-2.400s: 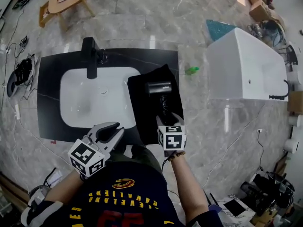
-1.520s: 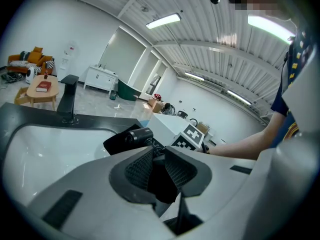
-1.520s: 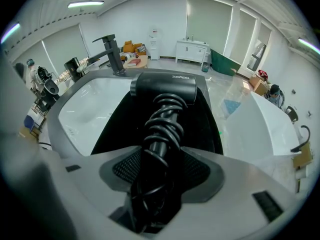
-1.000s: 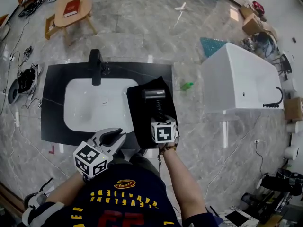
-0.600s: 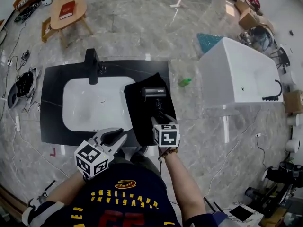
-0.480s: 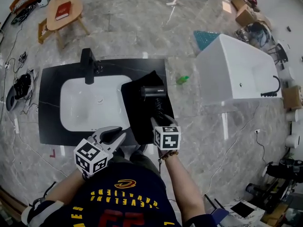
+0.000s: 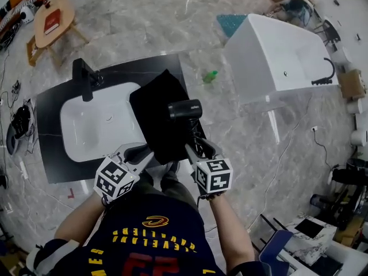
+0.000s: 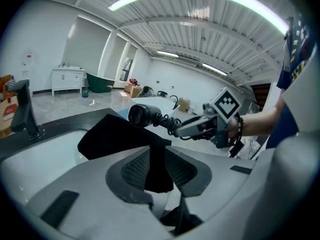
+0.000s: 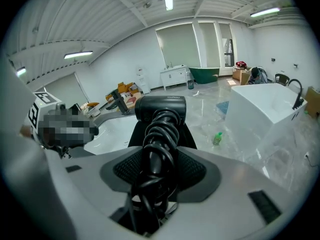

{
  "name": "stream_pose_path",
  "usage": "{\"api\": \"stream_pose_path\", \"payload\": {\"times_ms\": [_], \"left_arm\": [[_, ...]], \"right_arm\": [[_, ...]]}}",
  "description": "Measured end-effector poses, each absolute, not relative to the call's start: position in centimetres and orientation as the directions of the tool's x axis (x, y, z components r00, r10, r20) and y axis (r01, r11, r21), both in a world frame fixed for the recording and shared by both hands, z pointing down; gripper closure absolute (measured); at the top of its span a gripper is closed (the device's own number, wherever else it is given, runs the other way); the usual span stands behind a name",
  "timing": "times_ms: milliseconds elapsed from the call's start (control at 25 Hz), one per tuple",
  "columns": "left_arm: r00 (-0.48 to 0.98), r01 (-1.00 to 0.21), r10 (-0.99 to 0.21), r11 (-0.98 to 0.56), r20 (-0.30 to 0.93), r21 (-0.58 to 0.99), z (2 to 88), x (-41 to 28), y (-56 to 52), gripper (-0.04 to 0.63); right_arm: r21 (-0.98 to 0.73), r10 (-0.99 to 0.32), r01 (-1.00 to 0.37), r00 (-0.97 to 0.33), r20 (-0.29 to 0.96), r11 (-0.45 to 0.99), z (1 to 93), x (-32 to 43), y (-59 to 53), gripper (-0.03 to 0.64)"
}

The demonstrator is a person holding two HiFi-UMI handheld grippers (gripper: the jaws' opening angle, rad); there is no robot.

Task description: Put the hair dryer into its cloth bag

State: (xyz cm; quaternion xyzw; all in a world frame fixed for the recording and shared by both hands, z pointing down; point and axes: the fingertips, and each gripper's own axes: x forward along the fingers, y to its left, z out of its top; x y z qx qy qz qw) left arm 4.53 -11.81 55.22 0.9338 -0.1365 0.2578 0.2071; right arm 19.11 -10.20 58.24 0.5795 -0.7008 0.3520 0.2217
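The black cloth bag (image 7: pixel 154 112) lies on the right part of the black counter (image 7: pixel 49 165). My left gripper (image 7: pixel 140 153) is shut on the bag's near edge; the left gripper view shows black cloth (image 8: pixel 158 166) pinched between the jaws. The black hair dryer (image 7: pixel 185 109) hangs just above the bag, barrel pointing left. Its handle, wrapped in a coiled cord (image 9: pixel 158 149), is held in my right gripper (image 7: pixel 199 148), which is shut on it. In the right gripper view the dryer's head (image 9: pixel 160 108) stands up in front of the bag (image 9: pixel 137 133).
A white sink basin (image 7: pixel 92 128) with a black faucet (image 7: pixel 84 79) fills the counter's left part. A white bathtub (image 7: pixel 276 56) stands to the right, a green bottle (image 7: pixel 210 75) lies on the marble floor, and a wooden stool (image 7: pixel 50 22) is at the far left.
My left gripper has moved right from the counter's front edge and shut on the bag's near edge. The right gripper has raised the hair dryer a little off the bag.
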Motion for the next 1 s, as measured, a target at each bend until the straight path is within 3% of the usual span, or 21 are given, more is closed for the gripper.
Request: {"api": "stream_pose_path", "payload": {"times_ms": [280,720,920,1000], "left_arm": [[0.761,-0.175,-0.008,-0.965,0.649,0.194,58.9,9.7,-10.1,0.520],[0.593,0.190,0.087,-0.981,0.801,-0.034,63.1,16.0,-7.3,0.514],[0.375,0.207,0.041,-0.978,0.926,-0.040,68.0,14.0,-8.9,0.515],[0.376,0.143,0.053,-0.990,0.925,-0.001,68.1,13.8,-9.5,0.584]], "right_arm": [[-0.228,-0.687,-0.974,-0.177,0.705,0.017,57.7,22.0,-5.1,0.408],[-0.257,-0.678,-0.954,-0.088,0.730,-0.153,59.2,25.0,2.7,0.408],[-0.270,-0.670,-0.944,-0.077,0.738,-0.189,59.9,24.3,4.8,0.408],[-0.271,-0.668,-0.942,-0.074,0.741,-0.196,60.0,23.9,5.3,0.408]]}}
